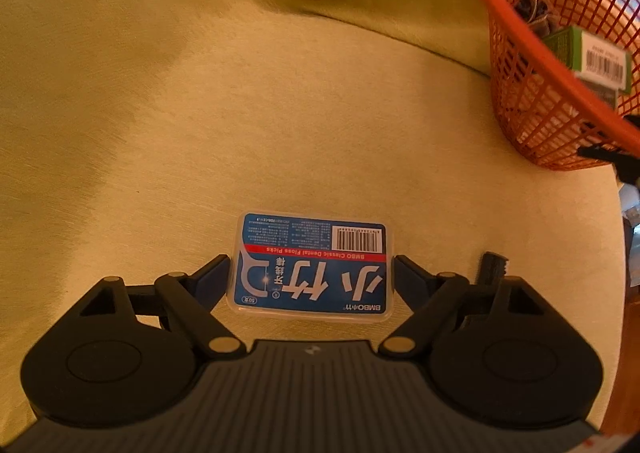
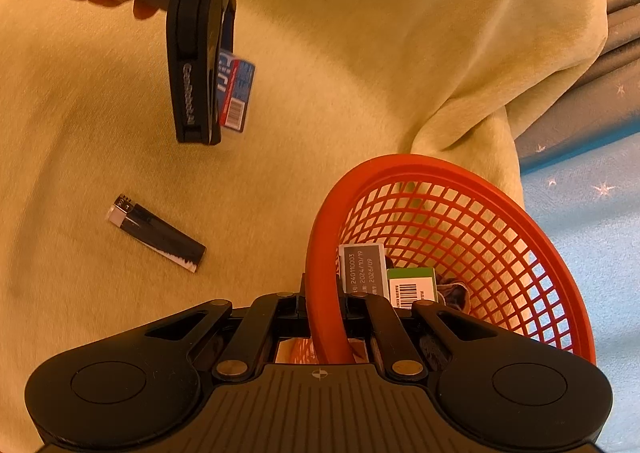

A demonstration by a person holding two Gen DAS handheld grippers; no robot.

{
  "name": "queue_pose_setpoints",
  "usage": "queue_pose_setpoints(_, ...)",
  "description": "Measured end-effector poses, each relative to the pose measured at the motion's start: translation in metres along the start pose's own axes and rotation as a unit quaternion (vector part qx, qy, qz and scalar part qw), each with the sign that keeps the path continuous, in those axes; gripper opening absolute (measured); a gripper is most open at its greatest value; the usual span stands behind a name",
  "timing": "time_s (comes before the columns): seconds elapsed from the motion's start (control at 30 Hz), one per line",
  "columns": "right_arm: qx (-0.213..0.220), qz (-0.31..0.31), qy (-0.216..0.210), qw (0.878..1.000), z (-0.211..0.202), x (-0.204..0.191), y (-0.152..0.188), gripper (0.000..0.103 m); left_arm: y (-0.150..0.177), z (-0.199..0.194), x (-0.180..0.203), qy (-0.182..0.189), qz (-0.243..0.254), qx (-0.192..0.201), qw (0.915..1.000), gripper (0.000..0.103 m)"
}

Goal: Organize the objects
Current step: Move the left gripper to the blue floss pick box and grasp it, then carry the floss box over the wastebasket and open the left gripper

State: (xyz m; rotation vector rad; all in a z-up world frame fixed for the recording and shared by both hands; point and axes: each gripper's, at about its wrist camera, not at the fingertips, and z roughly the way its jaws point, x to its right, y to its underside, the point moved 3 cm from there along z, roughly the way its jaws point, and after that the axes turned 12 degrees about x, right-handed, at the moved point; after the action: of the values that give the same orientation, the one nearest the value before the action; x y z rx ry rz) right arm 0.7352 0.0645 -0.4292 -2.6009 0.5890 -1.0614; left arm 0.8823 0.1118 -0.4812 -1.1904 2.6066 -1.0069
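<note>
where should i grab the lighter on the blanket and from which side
Grip the lighter across its narrow width at mid-body, coming straight down from above. It lies flat on the blanket, long axis diagonal, so turn the jaws square to that line. Nothing crowds it; the basket sits clear to its right.

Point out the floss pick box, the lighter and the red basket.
floss pick box (image 1: 312, 273), left wrist view, middle of blue label.
lighter (image 2: 160, 233), right wrist view, dark body.
red basket (image 2: 320, 253), right wrist view, near rim.

A blue-labelled clear floss pick box (image 1: 311, 267) hangs above the yellow cloth, a black lighter (image 2: 157, 233) lies flat on it, and the red mesh basket (image 2: 496, 213) holds two small boxes.
</note>
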Motion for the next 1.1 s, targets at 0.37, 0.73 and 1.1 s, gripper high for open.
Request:
queue_pose_setpoints(0.37, -0.005, -0.003, -0.002, 1.0, 0.0, 0.0, 0.0, 0.002, -0.022, -0.037, -0.005, -0.001, -0.015, 0.027, 0.9995, 0.083)
queue_pose_setpoints(0.73, -0.009, -0.002, -0.002, 1.0, 0.0, 0.0, 0.0, 0.002, -0.051, -0.068, -0.002, 0.007, -0.025, 0.046, 0.9986, 0.083)
queue_pose_setpoints(1.1, -0.011, -0.002, -0.001, 1.0, 0.001, 0.001, 0.001, 0.002, -0.073, -0.089, 0.005, 0.014, -0.032, 0.059, 0.9977, 0.083)
